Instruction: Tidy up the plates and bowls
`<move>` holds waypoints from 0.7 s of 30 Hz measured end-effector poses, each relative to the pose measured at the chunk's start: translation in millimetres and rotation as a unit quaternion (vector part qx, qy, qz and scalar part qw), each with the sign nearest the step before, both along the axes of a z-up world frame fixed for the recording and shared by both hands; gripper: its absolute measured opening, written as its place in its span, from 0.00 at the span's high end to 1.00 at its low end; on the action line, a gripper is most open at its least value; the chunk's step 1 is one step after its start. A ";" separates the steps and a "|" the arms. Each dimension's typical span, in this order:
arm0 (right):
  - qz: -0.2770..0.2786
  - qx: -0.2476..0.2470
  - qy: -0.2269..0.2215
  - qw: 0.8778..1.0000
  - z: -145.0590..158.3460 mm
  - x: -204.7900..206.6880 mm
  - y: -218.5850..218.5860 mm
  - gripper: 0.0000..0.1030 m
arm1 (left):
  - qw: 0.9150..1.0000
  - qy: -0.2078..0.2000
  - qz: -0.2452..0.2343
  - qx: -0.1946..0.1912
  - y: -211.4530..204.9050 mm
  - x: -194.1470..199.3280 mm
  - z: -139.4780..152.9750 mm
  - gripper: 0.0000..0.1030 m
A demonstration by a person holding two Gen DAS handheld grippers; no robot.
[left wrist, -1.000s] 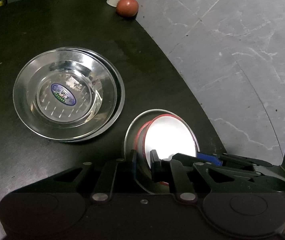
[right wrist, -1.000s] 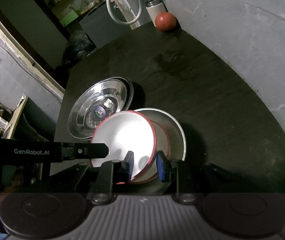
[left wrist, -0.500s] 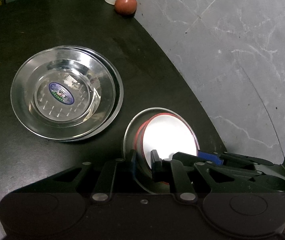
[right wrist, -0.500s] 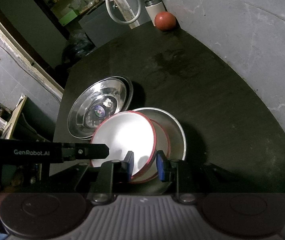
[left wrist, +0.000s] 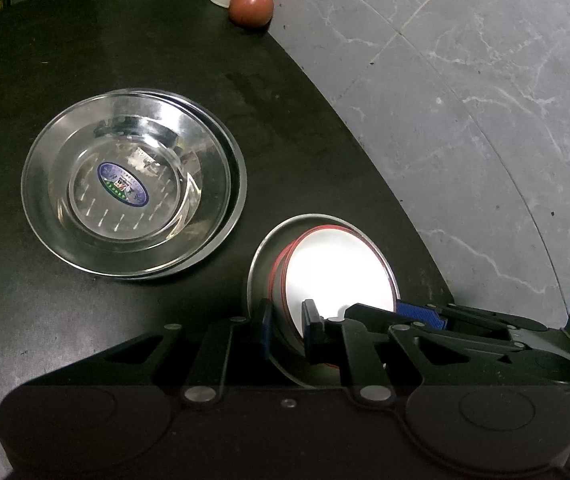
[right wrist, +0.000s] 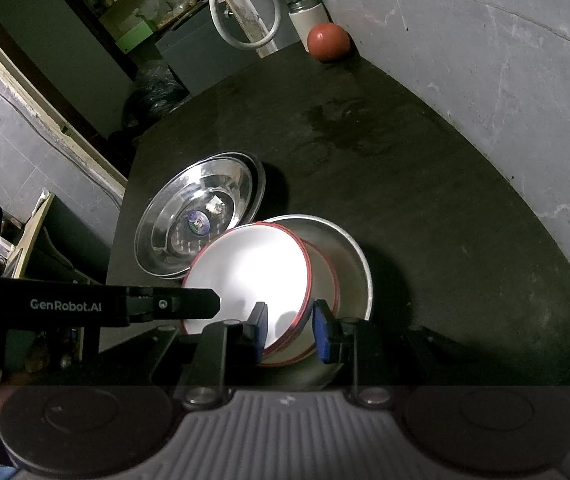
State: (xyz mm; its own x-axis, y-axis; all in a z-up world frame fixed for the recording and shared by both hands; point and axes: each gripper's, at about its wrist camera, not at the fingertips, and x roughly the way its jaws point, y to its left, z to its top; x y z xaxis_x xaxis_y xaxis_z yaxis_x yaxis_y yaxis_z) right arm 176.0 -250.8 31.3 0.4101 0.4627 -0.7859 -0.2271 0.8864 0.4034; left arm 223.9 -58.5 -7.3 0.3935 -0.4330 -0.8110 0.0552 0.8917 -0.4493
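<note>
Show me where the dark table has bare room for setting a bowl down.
Bare table runs from the steel plates back to the red ball and white canister, and along the curved edge. Crowded: the near corner, where both grippers straddle the red-rimmed bowls in the steel bowl.

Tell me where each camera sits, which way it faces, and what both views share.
Left wrist: on the left gripper, facing down across the black table; its fingers straddle the steel bowl rim; the right gripper enters from the right.
Right wrist: on the right gripper, looking toward the room; its fingers straddle the tilted red-rimmed bowl; the left gripper enters from the left.
Shared: steel plates, red ball.
</note>
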 end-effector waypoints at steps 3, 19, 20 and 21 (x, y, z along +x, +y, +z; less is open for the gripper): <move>0.000 0.000 0.000 1.000 -0.1 -0.5 0.2 0.72 | 1.000 0.001 0.000 0.000 -0.2 -0.2 -0.1 0.85; -0.002 -0.001 0.000 1.000 0.8 -2.1 0.0 0.72 | 1.000 0.004 -0.002 -0.001 0.2 1.3 -1.1 0.85; -0.002 -0.001 0.000 1.000 0.7 -2.1 0.1 0.72 | 1.000 0.004 -0.003 -0.001 0.2 1.4 -1.3 0.85; -0.002 -0.001 0.000 1.000 0.7 -2.2 -0.1 0.72 | 1.000 0.004 -0.003 0.000 -0.2 1.4 -1.7 0.85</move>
